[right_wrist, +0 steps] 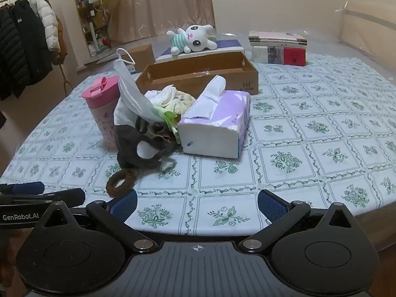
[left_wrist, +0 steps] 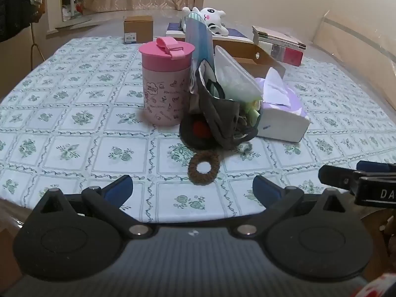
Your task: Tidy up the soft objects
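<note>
Over the near edge of the bench (left_wrist: 74, 113) both tools hang with nothing in them: the left hand-held gripper (left_wrist: 193, 191) has its jaws spread wide, blue ribbed pads facing each other across bare cloth, and the right hand-held gripper (right_wrist: 197, 204) stands just as wide and just as empty. Each shows in the other's view as a black arm at the side.

Just ahead of the left one lies a brown hair tie (left_wrist: 204, 164), a knitted, fuzzy ring flat on the cloth. Touching it from behind is a heap of soft things: a dark grey fabric mask (left_wrist: 222, 118) slumped with its loops trailing, a white pleated face mask (right_wrist: 128, 94) standing up out of the heap with its ear loop in the air, and crumpled pale green and white bits whose nature I cannot tell. A red spot shows on a dark round piece (left_wrist: 198, 131) at the foot of the pile.

Left of the heap, touching it, stands a pink cup (left_wrist: 164, 84) with a smooth flip lid and small drawings. On the right lies a soft purple-and-white tissue pack (right_wrist: 217, 126), one sheet sticking up. Behind them sits an open cardboard tray (right_wrist: 198, 76), then a white plush toy (right_wrist: 195, 38) in a striped shirt lying on a box, and a stack of books (right_wrist: 278, 47). Glossy floral check cloth covers the bench.
</note>
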Tool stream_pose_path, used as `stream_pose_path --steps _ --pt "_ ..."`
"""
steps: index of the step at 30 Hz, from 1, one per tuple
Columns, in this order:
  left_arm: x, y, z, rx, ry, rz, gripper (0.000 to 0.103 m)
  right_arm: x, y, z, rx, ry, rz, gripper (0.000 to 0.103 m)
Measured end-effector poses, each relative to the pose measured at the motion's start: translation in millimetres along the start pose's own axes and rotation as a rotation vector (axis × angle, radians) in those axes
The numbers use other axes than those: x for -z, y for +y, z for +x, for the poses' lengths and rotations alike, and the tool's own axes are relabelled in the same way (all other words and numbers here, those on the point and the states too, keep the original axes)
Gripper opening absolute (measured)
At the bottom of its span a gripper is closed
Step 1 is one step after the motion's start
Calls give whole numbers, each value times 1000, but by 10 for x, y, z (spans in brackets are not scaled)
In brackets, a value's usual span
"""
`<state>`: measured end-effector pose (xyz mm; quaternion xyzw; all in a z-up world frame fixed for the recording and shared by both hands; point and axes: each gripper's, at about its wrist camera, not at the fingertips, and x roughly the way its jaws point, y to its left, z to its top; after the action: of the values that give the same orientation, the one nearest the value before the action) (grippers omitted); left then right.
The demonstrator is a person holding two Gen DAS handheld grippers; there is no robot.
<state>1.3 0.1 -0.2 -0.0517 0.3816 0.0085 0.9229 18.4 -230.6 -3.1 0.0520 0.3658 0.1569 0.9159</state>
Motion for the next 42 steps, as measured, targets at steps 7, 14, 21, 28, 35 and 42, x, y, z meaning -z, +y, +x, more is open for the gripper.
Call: stream_pose_path --steps 7,14,21,28,35,42 --pt "19 49 35 18 1 -9 102 6 -8 0 1 -4 -3 103" --pt "11 15 -6 21 -8 -3 102 -1 -8 12 2 -10 -1 103" --pt "13 7 -10 23 -9 -2 102 5 -26 -12 -3 -15 5 103" --pt "11 6 -17 25 -7 -5 102 -4 -3 -2 -1 -14 4 103" --pt "20 14 -15 32 -4 -14 102 8 -7 -1 -3 -13 4 103" --pt "23 19 -12 33 -3 -16 102 14 -3 7 -3 -11 5 103"
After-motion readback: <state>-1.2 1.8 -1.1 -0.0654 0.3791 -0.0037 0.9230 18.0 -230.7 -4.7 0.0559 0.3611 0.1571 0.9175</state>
